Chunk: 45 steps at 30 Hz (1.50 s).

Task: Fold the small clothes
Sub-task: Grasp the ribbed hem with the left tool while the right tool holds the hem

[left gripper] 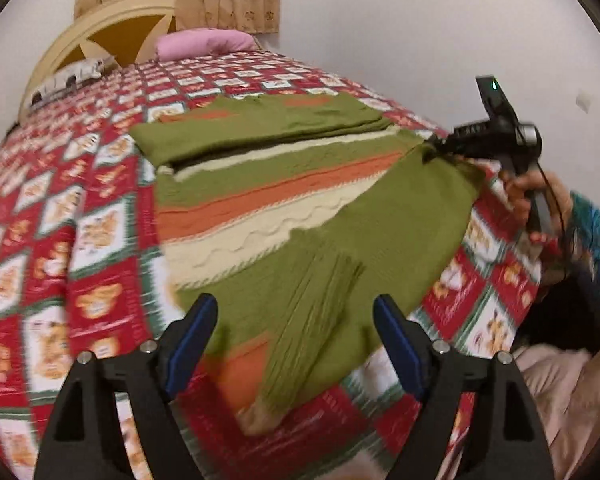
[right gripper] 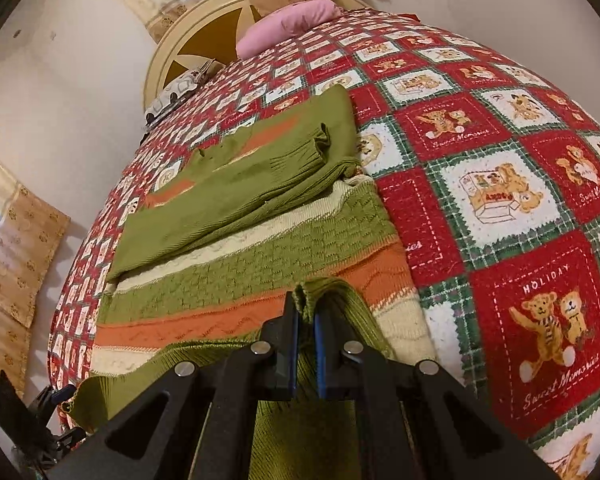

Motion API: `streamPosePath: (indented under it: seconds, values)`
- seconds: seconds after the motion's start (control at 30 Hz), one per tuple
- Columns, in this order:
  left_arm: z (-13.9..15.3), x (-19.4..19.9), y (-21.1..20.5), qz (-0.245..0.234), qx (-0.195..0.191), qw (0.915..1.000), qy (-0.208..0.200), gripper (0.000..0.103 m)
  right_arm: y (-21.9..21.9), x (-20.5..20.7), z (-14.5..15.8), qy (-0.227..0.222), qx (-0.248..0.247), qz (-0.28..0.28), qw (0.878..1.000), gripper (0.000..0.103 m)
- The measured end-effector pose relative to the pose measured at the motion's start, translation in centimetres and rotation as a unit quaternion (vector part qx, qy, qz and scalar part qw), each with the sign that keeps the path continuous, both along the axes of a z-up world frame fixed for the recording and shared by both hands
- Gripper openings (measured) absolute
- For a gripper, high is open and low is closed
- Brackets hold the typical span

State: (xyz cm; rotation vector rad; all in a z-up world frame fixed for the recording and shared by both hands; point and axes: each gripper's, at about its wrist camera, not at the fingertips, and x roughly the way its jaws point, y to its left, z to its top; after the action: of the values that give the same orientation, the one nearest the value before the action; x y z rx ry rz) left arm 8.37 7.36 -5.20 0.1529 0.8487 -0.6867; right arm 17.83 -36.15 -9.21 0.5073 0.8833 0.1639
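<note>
A green knit sweater [left gripper: 284,184] with orange and cream stripes lies on the bed, its far part folded over. A ribbed sleeve [left gripper: 312,320] lies across its near part. My left gripper [left gripper: 296,320] is open just above that sleeve and holds nothing. My right gripper [left gripper: 440,148] pinches the sweater's right edge in the left wrist view. In the right wrist view the right gripper [right gripper: 307,308] is shut on a green ribbed fold of the sweater [right gripper: 252,284]. The left gripper [right gripper: 56,404] shows at the lower left there.
The bed carries a red, white and green teddy-bear quilt [left gripper: 60,240] [right gripper: 500,184]. A pink pillow [left gripper: 204,42] and a cream headboard [left gripper: 112,24] are at the far end. A white wall [left gripper: 440,20] runs along the right side. Patterned curtains [right gripper: 12,240] hang behind.
</note>
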Motion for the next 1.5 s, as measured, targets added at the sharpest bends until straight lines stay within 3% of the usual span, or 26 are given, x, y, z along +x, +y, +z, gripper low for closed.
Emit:
streamPosePath:
  seconds: [0.03,0.13,0.23,0.3,0.33,0.37,0.43,0.47,0.6,0.77,0.93,1.03,1.07,1.13,1.17,1.23,1.5]
  values:
    - [-0.4,0.3,-0.3,0.004,-0.001,1.0,0.003,0.079,0.2,0.0,0.0,-0.001,-0.004,0.002,1.0,0.006]
    - [-2.3,1.8,-0.6,0.024,-0.005,0.9986,0.046,0.024,0.7,0.2,0.2,-0.002,-0.017,0.017,1.0,0.006]
    - [-2.3,2.4,0.8,0.051,-0.065,0.9944,0.066,0.015,0.2,-0.4,1.1,-0.023,0.005,0.018,1.0,0.008]
    - [-2.4,2.8,1.5,0.064,-0.086,0.9912,0.078,0.015,-0.8,-1.1,2.3,-0.054,0.038,0.011,0.998,0.016]
    - [-2.5,2.8,1.6,0.067,-0.094,0.9898,0.083,0.015,-1.7,-1.8,3.2,-0.078,0.052,0.002,0.996,0.025]
    - [-2.6,2.8,1.7,0.069,-0.1,0.9889,0.086,0.015,-2.3,-2.3,3.8,-0.095,0.055,-0.009,0.994,0.037]
    - [-2.7,2.7,1.6,0.071,-0.105,0.9882,0.086,0.015,-3.6,-3.6,5.0,-0.119,0.044,-0.037,0.991,0.051]
    - [-2.7,2.7,1.5,0.073,-0.106,0.988,0.086,0.016,-3.9,-3.9,5.3,-0.122,0.036,-0.045,0.991,0.051]
    - [-2.8,3.1,1.3,0.078,-0.106,0.9875,0.086,0.017,-3.8,-4.6,5.2,-0.104,-0.026,-0.028,0.994,0.051]
    - [-2.9,3.2,1.3,0.086,-0.105,0.9871,0.086,0.019,0.8,-3.6,3.7,-0.081,-0.132,0.055,0.986,0.051]
    - [-2.8,2.9,1.0,0.073,-0.118,0.9861,0.091,0.039,4.1,-1.1,1.8,-0.058,-0.185,0.105,0.975,0.051]
    - [-2.6,2.5,0.4,0.075,-0.098,0.9899,0.071,0.038,4.9,0.0,0.0,-0.026,-0.203,0.122,0.971,0.05]
    - [-2.6,2.2,0.2,0.078,-0.088,0.9913,0.06,0.029,5.1,-0.2,-0.1,-0.032,-0.215,0.122,0.968,0.033]
    - [-2.7,2.0,0.2,0.089,-0.07,0.9926,0.045,0.015,5.4,-0.9,0.1,-0.037,-0.235,0.124,0.963,0.014]
    - [-2.8,2.1,0.4,0.09,-0.074,0.992,0.048,0.013,5.3,-1.2,0.2,-0.037,-0.233,0.124,0.964,0.009]
    - [-2.6,2.3,0.8,0.095,-0.09,0.9895,0.06,0.008,5.0,-1.9,0.8,-0.039,-0.223,0.118,0.967,0.008]
    - [0.3,3.8,1.7,0.126,-0.1,0.9863,0.036,0.007,3.1,-3.9,5.5,-0.098,-0.163,0.068,0.979,0.008]
